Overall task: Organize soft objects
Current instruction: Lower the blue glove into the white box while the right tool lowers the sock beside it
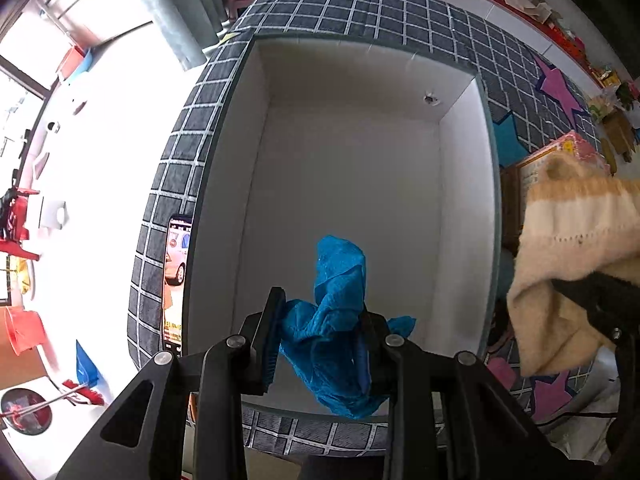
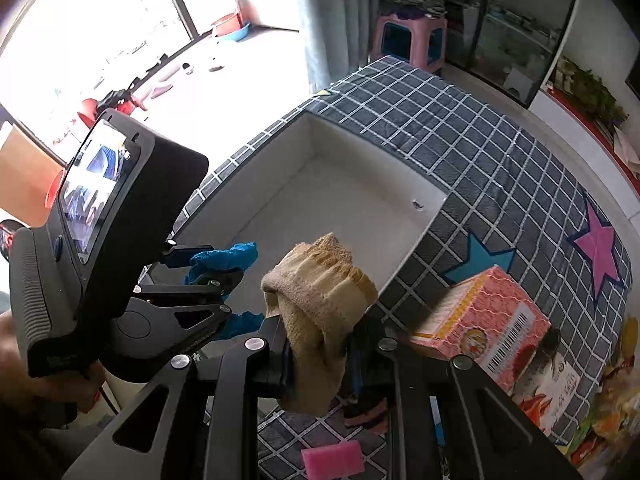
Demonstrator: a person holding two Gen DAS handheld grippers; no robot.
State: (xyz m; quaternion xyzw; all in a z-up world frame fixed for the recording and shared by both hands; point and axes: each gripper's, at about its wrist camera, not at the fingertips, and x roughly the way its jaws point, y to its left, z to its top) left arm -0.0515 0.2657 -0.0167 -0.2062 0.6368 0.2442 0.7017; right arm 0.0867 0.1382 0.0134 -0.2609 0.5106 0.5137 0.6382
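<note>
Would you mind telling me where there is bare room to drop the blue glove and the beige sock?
The white box shows a bare floor between its walls; the blue glove hangs over its near edge. The checked cloth behind the box is also free. Crowded: right of the box, around the pink carton and pink sponge.

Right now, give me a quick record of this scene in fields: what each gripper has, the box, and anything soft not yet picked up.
left gripper: shut on blue glove, above the box
right gripper: shut on beige sock, at the box's near edge
white box: open, nothing lying inside
checked cloth: under the box
pink sponge: lying on the cloth, not picked up
pink carton: beside the box
</note>
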